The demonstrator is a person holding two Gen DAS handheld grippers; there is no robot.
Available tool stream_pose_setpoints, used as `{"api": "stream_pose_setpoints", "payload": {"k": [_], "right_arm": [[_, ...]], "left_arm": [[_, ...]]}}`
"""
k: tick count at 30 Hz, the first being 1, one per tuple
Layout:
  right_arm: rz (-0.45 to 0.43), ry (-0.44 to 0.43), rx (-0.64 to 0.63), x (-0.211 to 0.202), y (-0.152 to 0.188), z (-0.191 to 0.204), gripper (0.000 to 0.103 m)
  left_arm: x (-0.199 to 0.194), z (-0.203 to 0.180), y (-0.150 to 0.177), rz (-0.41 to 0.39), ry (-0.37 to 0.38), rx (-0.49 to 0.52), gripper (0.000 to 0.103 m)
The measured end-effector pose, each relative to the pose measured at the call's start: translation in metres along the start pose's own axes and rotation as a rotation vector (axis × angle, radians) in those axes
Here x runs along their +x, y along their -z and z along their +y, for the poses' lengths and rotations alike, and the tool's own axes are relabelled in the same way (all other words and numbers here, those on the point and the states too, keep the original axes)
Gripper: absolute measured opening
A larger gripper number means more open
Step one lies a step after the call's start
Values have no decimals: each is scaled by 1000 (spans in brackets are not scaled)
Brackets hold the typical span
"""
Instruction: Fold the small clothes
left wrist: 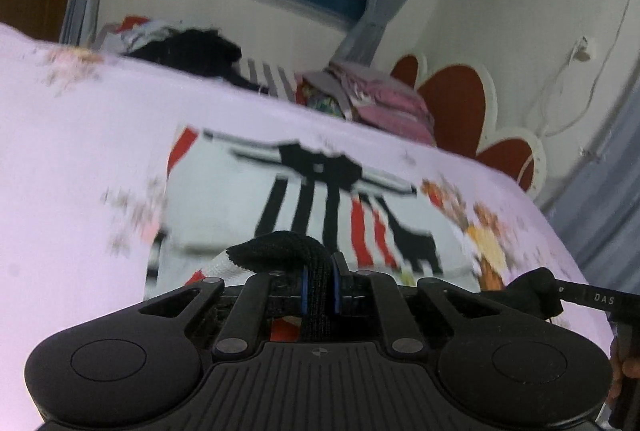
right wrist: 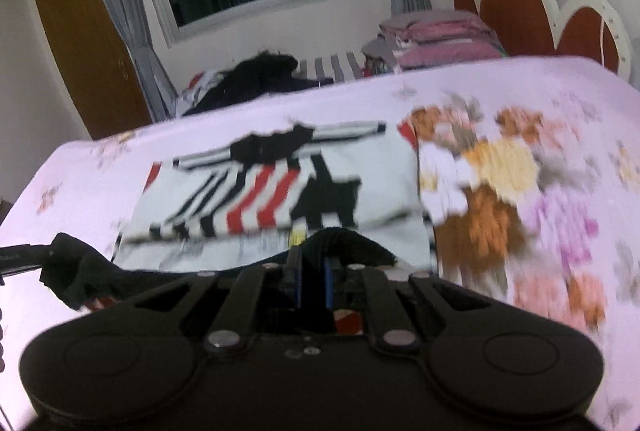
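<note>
The bed carries everything, its pink floral sheet spread under the work. At the far edge sit a dark heap of clothes and a stack of folded pink ones, well apart from what I hold.

The shirt, white with black and red stripes and a black animal print, lies near the middle of the bed, its near hem lifted toward me. Both views are blurred, so I can't tell how flat the far part sits.

My left gripper is pinched tight on black trim at the shirt's near edge, cloth bunched over the fingertips. My right gripper is clamped the same way on black trim at the other near corner. In each view the other gripper shows at the frame's side, also with dark cloth at its tip.

My judgement of the risks:
- If my hands travel unevenly, the fold line will run crooked across the print.
- Each grip looks like thin trim only; a quick pull could slip it free and drop a corner.
- Dragging low could rumple the sheet and shift the lower layer.
- Carrying too far would overshoot the far hem.
</note>
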State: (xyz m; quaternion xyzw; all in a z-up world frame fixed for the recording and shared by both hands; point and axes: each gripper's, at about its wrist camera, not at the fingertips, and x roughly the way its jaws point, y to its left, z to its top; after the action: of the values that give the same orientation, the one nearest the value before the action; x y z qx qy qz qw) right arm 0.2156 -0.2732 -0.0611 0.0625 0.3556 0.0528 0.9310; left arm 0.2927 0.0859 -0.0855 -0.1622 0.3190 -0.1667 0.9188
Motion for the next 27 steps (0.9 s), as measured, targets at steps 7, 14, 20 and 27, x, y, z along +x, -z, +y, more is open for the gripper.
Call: {"api": "stream_pose_setpoints", "payload": {"k": [7, 14, 20, 27], "right_arm": [[-25, -9, 13, 62, -54, -11, 10], [-3, -3, 49, 132, -96, -29, 10], [78, -7, 107, 196, -107, -47, 10], [146, -5, 192, 245, -106, -66, 10]], "left_arm": [[60, 1, -48, -64, -34, -17, 10], [122, 9, -81, -62, -89, -38, 10], [176, 26, -94, 7, -137, -90, 10], [217, 39, -96, 77, -195, -107, 11]]}}
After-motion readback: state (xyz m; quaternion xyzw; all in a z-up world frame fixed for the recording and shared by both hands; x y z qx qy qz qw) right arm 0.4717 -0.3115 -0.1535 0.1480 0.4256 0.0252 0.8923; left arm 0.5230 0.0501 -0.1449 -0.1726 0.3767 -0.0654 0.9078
